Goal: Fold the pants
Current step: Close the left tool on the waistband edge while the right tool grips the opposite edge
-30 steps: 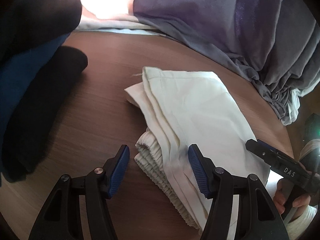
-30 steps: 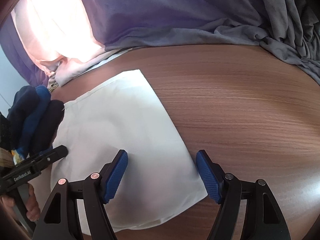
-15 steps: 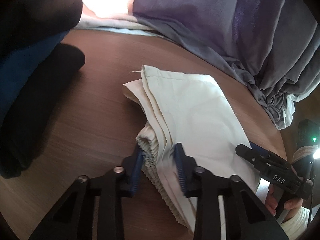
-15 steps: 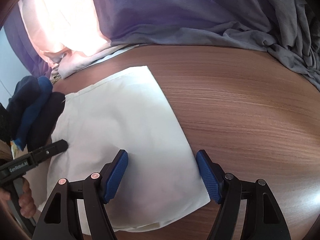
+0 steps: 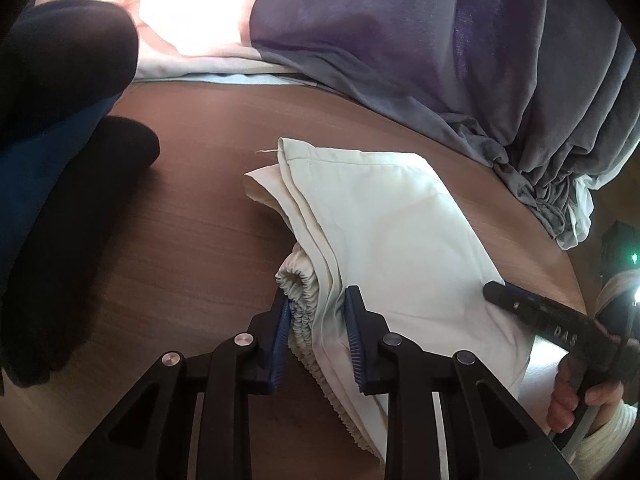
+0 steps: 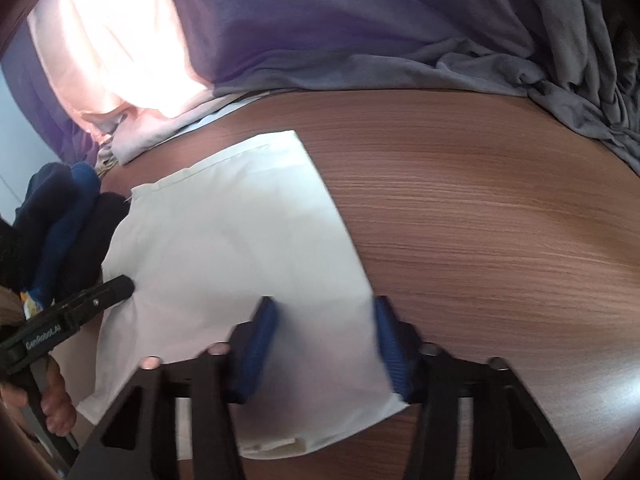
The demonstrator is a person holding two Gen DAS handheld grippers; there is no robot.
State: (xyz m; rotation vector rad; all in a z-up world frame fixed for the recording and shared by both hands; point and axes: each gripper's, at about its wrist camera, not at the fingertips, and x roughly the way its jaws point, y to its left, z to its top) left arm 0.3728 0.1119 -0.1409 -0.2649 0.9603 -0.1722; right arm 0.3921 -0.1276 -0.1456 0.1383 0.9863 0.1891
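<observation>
Cream-white pants (image 5: 392, 236) lie folded in a flat stack on the brown wooden table (image 5: 192, 208). My left gripper (image 5: 316, 340) is shut on the gathered elastic waistband (image 5: 298, 284) at the stack's near left edge. In the right wrist view the pants (image 6: 224, 240) show as a smooth rectangle. My right gripper (image 6: 324, 344) is partly closed over the stack's near right corner, its blue pads still apart. The right gripper also shows in the left wrist view (image 5: 544, 316), and the left gripper in the right wrist view (image 6: 72, 312).
Dark navy and black folded clothes (image 5: 52, 184) lie at the left. A heap of grey and purple fabric (image 5: 460, 48) runs along the table's far side, with pale pink cloth (image 6: 116, 64) beside it. Bare wood (image 6: 480, 220) lies right of the pants.
My left gripper moved in and closed on the waistband edge of the pants. My right gripper's jaws have narrowed over the stack's near right corner.
</observation>
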